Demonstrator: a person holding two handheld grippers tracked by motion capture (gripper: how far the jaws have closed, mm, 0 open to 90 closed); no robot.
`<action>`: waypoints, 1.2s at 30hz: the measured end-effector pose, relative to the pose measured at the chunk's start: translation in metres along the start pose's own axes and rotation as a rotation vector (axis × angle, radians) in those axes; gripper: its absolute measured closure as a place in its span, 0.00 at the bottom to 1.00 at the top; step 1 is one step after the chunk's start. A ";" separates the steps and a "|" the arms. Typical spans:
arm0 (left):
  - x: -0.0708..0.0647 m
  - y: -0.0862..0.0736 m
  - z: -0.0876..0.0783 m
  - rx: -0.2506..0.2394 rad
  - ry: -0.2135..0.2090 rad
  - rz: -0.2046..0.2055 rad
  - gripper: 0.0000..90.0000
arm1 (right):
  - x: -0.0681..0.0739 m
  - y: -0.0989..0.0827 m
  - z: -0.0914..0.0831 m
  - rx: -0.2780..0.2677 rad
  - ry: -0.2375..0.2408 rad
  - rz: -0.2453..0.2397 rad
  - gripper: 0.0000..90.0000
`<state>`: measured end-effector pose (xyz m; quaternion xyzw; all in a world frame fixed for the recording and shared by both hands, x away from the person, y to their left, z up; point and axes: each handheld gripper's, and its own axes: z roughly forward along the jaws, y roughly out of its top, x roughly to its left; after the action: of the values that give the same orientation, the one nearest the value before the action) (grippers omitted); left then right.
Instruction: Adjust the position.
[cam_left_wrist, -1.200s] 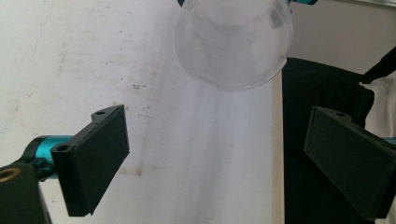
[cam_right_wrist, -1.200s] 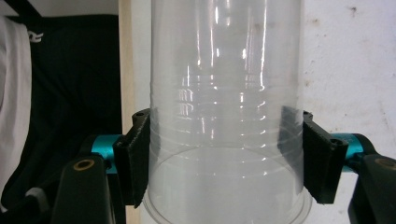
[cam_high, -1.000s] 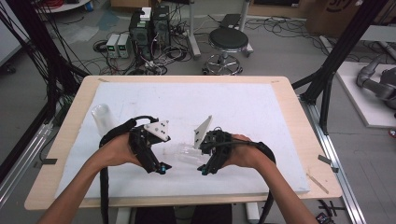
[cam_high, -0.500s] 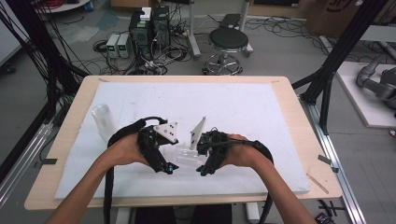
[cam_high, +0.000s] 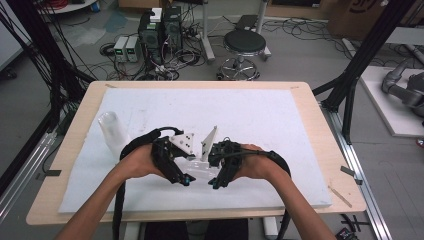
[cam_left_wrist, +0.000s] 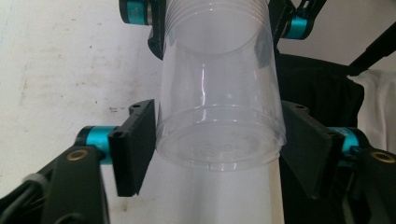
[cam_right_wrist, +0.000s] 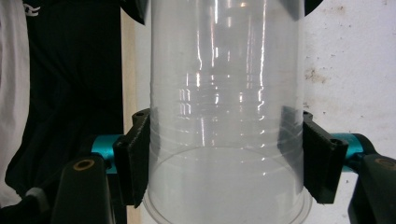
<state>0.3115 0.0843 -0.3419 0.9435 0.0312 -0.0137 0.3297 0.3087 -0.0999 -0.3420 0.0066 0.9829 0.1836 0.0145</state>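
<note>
White foam sheeting (cam_high: 260, 115) covered the wooden table (cam_high: 320, 125), with a black stool (cam_high: 243, 44) and electronics on the floor beyond its far edge. Stacked clear plastic cups (cam_high: 199, 165) were held lying between the two hands near the sheet's front edge. The right gripper (cam_high: 216, 182) was clamped on the rim end of the stack, its pads pressed against both sides of the wall in the right gripper view (cam_right_wrist: 224, 140). The left gripper (cam_high: 186, 179) had just been closing on the base end (cam_left_wrist: 219, 135); its pads appeared to touch the outermost cup on both sides, though the clear wall made contact hard to confirm. A second clear cup stack (cam_high: 113, 132) lay on the sheet to the left of the held cups, well apart from them.
</note>
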 end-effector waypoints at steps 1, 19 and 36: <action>0.000 0.000 0.001 -0.006 -0.004 -0.002 0.37 | 0.000 0.000 0.000 0.000 -0.002 -0.002 0.33; -0.003 0.000 0.001 0.017 0.005 0.036 0.47 | 0.000 0.000 0.002 -0.043 0.005 -0.008 0.14; -0.008 -0.026 -0.002 -0.126 0.045 0.004 0.47 | -0.001 -0.018 -0.019 -0.351 -0.016 0.002 0.14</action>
<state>0.3019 0.1056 -0.3563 0.9210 0.0376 0.0101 0.3876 0.3094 -0.1235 -0.3306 0.0065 0.9356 0.3523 0.0231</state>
